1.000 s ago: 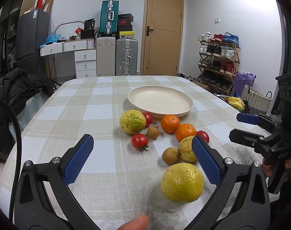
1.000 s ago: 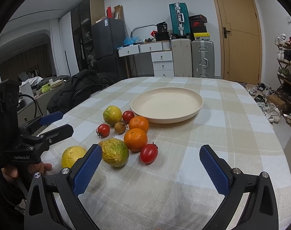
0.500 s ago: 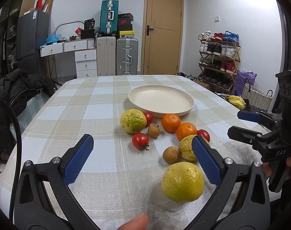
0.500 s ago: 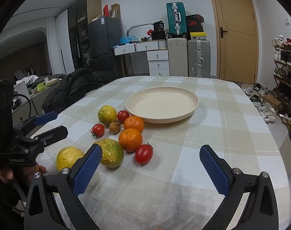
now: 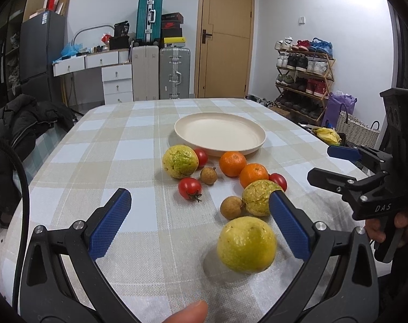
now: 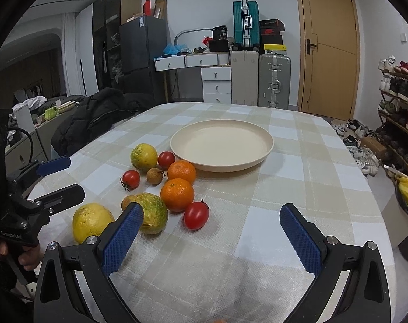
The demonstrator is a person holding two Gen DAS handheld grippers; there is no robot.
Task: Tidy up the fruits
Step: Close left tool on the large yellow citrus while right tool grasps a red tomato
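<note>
An empty cream plate [image 5: 220,135] [image 6: 221,145] sits mid-table. In front of it lie several fruits: two oranges [image 5: 232,163] [image 6: 177,195], three red tomatoes [image 5: 189,187] [image 6: 196,215], two brown longans [image 5: 231,207], and three yellow-green fruits [image 5: 180,161] [image 5: 246,245] [image 6: 152,212]. My left gripper [image 5: 200,218] is open, its jaws on either side of the nearest yellow fruit, not touching it. My right gripper [image 6: 211,228] is open and empty, just right of the fruit group.
The checked tablecloth [image 6: 298,188] covers the table. A black jacket [image 6: 96,118] hangs on a chair at the left edge. Suitcases [image 6: 274,80], drawers, a shoe rack [image 5: 303,80] and a door stand beyond the table.
My left gripper has moved slightly right and forward, so the nearest yellow fruit sits more between its jaws. My right gripper has shifted a little toward the fruits. No fruit has moved.
</note>
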